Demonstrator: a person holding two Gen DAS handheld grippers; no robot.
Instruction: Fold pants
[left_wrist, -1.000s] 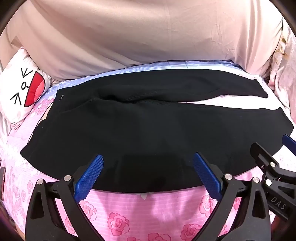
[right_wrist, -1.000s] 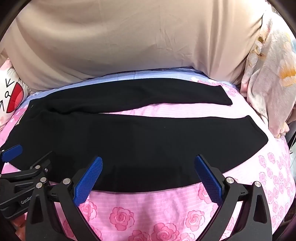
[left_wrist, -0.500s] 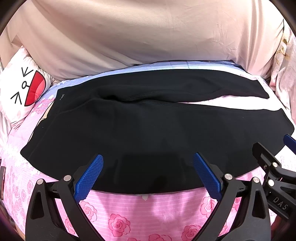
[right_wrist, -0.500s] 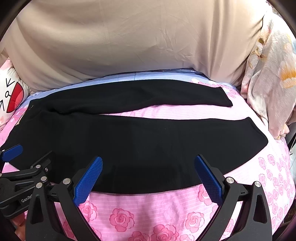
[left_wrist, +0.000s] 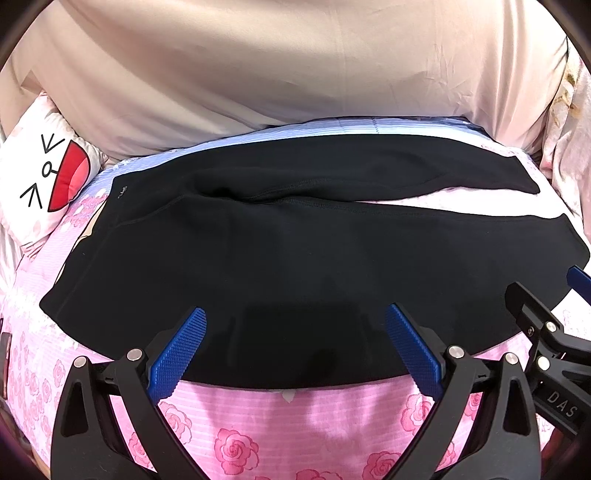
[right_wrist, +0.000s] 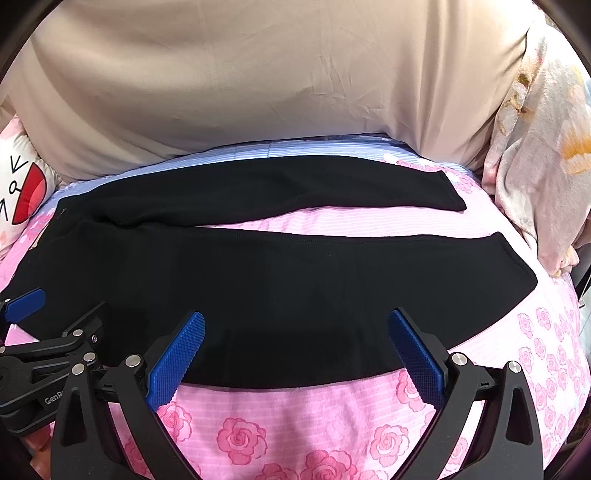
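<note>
Near hem of the black pants (left_wrist: 295, 266) partly covered by the blue pads of the left gripper (left_wrist: 295, 347); same in the right wrist view, behind the right gripper (right_wrist: 295, 347). Right gripper cut off at the right edge of the left wrist view, only one blue pad tip and part of the black frame showing, lettering "DAS" clipped. Left gripper likewise clipped at the left edge of the right wrist view, lettering broken off after "GenR". Cartoon pillow (left_wrist: 40, 177) cut by the left edge. Small mark near the waistband too tiny to read. Floral quilt (right_wrist: 546, 155) cropped at right.
</note>
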